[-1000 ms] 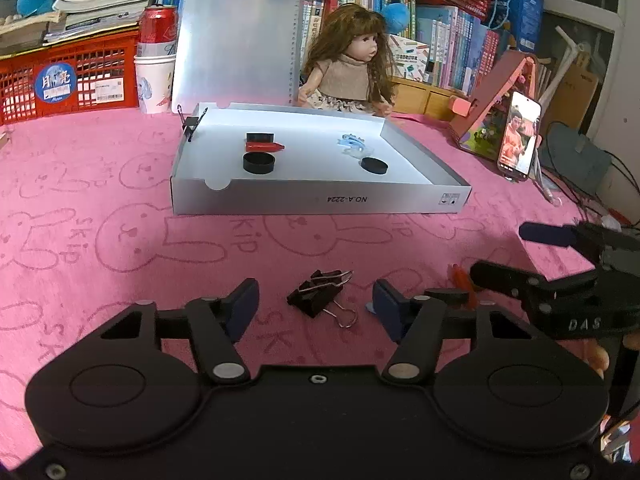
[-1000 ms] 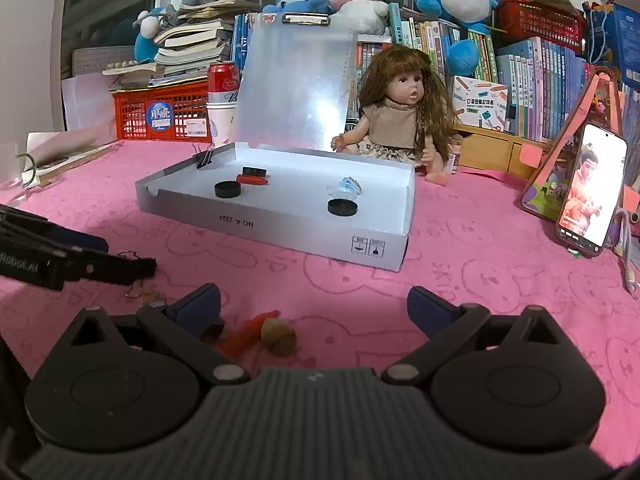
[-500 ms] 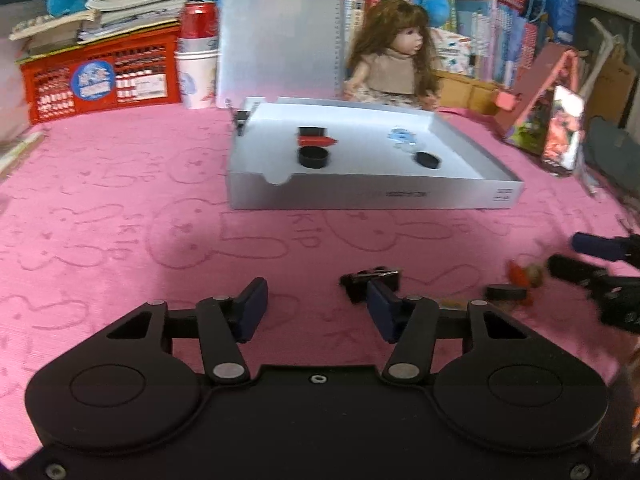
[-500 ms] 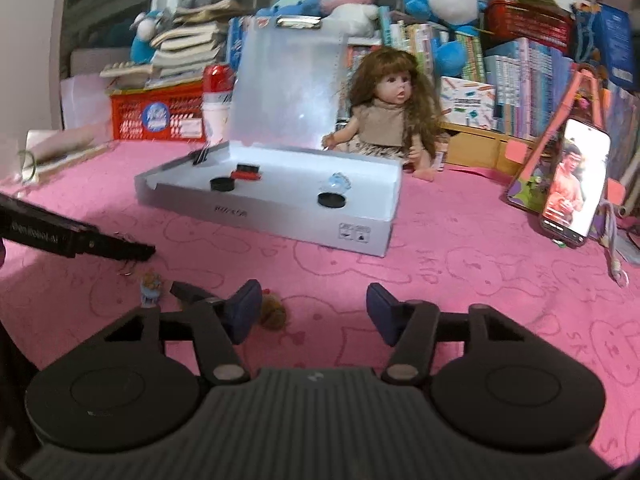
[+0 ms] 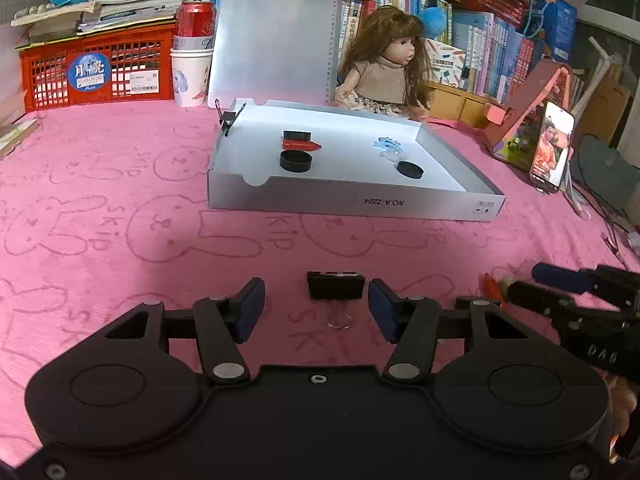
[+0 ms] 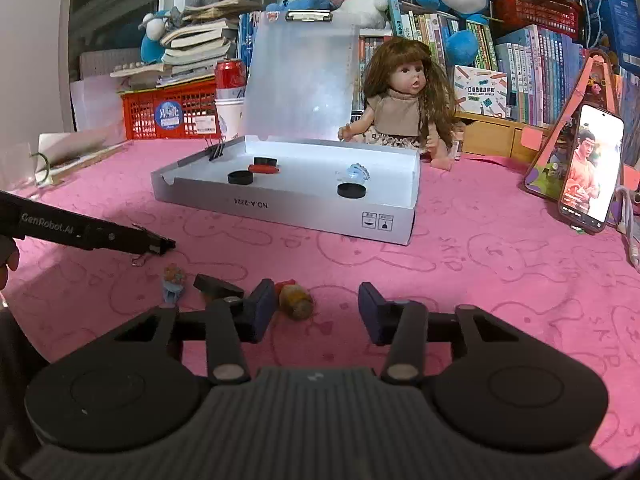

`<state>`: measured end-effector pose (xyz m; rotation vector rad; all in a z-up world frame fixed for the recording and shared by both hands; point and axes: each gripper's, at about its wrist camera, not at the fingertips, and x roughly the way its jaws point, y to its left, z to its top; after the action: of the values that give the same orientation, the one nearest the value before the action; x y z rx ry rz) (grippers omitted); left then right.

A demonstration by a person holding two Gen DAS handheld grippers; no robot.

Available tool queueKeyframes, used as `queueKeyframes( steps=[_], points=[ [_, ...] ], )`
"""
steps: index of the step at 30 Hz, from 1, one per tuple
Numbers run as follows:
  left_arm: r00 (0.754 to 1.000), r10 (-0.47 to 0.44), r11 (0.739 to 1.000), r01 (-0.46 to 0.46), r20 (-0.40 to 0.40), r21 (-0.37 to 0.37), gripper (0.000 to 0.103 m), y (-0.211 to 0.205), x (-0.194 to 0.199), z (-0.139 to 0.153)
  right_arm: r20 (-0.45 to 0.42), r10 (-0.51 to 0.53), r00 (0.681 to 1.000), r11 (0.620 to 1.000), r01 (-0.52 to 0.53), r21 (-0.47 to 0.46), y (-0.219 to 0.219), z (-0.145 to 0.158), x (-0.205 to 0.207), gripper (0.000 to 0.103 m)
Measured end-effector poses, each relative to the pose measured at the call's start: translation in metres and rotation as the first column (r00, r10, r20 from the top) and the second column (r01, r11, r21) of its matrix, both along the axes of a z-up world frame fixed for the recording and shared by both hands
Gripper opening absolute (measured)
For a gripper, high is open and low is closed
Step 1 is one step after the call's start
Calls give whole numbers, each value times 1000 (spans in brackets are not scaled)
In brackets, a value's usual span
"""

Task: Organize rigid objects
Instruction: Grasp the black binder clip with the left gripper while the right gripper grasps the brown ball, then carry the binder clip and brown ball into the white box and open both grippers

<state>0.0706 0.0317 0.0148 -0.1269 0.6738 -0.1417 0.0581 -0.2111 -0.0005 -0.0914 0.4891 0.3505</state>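
While the left gripper [image 5: 316,304] sits low over the pink cloth [image 5: 120,208], its jaws are spread with a black binder clip [image 5: 336,285] between the fingertips, nearer the 3 o'clock pad. Clip long axis runs 9-to-3; wire handles point toward 6 o'clock. Right gripper [image 6: 316,312] also spread, holding nothing; a small orange-and-tan toy [image 6: 295,300] lies just beside its 9 o'clock finger. White box [image 5: 360,200] at 12 o'clock.

Doll [image 6: 404,108]: seated behind the box, brown hair.
Phone [image 6: 590,168]: propped upright at right, screen lit.
Red crate [image 5: 92,70]: far left, books stacked on top.
Soda can [image 5: 195,20]: standing in a paper cup [image 5: 191,76].
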Motion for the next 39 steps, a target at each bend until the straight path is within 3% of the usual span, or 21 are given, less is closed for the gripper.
queueKeyframes(
  steps=[5,9,14,16,18,21,39],
  points=[
    [1000,4,1000,-4,-4,-27,57,-12,8,-3,-7,-11,1000,1000,11,-2,3,-4,3,43],
    [1000,22,1000,-22,8,9,56,-20,13,-6,7,-54,999,999,54,0,2,-6,4,37],
    [999,31,998,-32,13,62,53,-26,15,-7,-14,-64,998,998,64,8,3,-11,7,36],
    [999,37,995,-39,20,89,49,-28,14,-8,-6,-66,998,998,66,0,5,-12,7,36],
    [999,46,992,-48,27,114,31,-28,14,-8,-6,-68,998,998,68,9,6,-12,8,32],
    [999,49,995,-51,20,82,31,-22,14,-7,-14,-65,998,997,65,29,5,-11,9,24],
    [998,37,997,-41,50,66,31,-15,8,7,4,-81,997,996,81,43,7,4,13,24]
  ],
)
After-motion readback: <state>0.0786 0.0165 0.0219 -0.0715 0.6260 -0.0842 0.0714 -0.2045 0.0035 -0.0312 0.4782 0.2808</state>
